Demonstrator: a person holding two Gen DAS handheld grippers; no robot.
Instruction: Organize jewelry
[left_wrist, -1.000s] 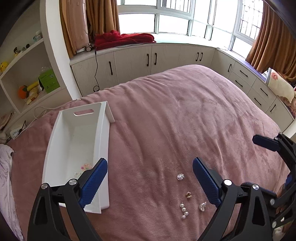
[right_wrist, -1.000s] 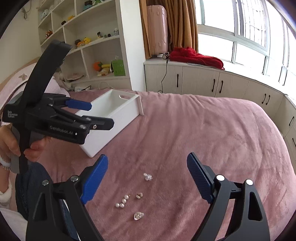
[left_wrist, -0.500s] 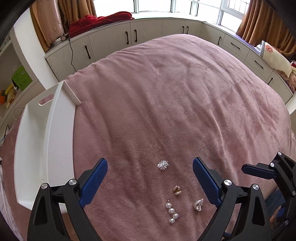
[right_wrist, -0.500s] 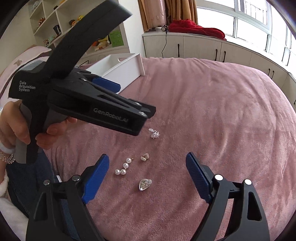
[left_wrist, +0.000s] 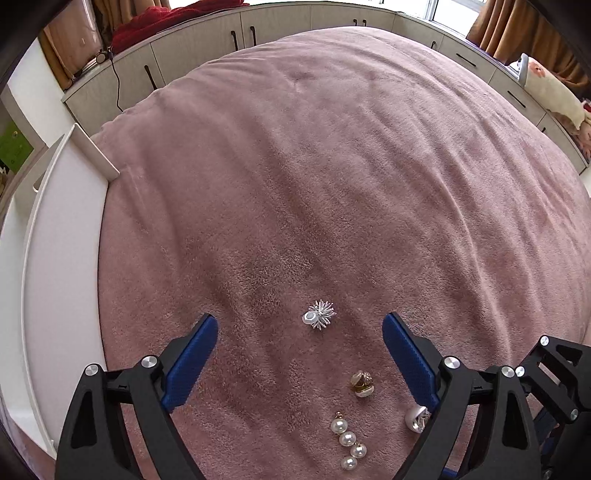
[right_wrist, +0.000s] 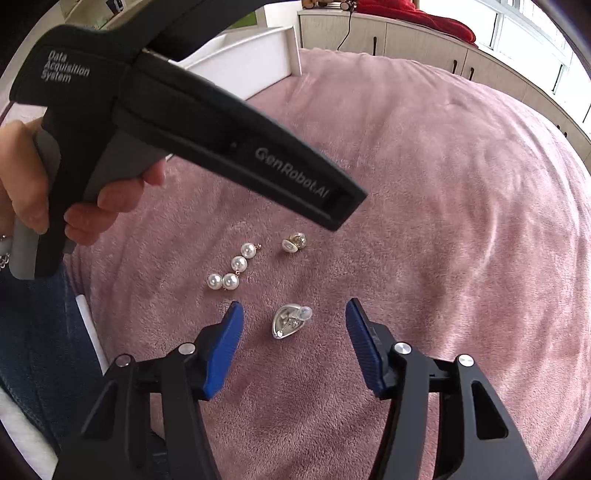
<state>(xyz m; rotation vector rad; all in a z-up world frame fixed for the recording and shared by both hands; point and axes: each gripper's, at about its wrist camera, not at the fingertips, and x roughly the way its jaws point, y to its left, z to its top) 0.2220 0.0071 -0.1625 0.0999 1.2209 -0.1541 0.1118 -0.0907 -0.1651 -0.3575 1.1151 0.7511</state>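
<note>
Several small jewels lie on the pink bedspread (left_wrist: 332, 184). A silver spiky earring (left_wrist: 320, 314) sits between the tips of my left gripper (left_wrist: 300, 320), whose jaws are wide and closing, not touching it. A gold earring (left_wrist: 362, 384) (right_wrist: 294, 242) and a pearl drop earring (left_wrist: 348, 439) (right_wrist: 232, 267) lie nearer. A silver heart earring (right_wrist: 290, 320) (left_wrist: 416, 420) lies between the blue pads of my right gripper (right_wrist: 294, 312), whose jaws are closing with gaps on both sides. The white bin (left_wrist: 62, 258) (right_wrist: 243, 59) stands to the left.
A hand (right_wrist: 22, 184) holds the left gripper's black body (right_wrist: 221, 136), which crosses the right wrist view above the jewels. Cabinets (left_wrist: 207, 44) and a red cloth (left_wrist: 173, 16) line the window wall. A pillow (left_wrist: 550, 92) lies at the far right.
Both grippers have sunk toward the bedspread and tilted downward. The right jaws have narrowed around the heart earring. The left gripper now frames the spiky earring, and the bin has slid to the left edge.
</note>
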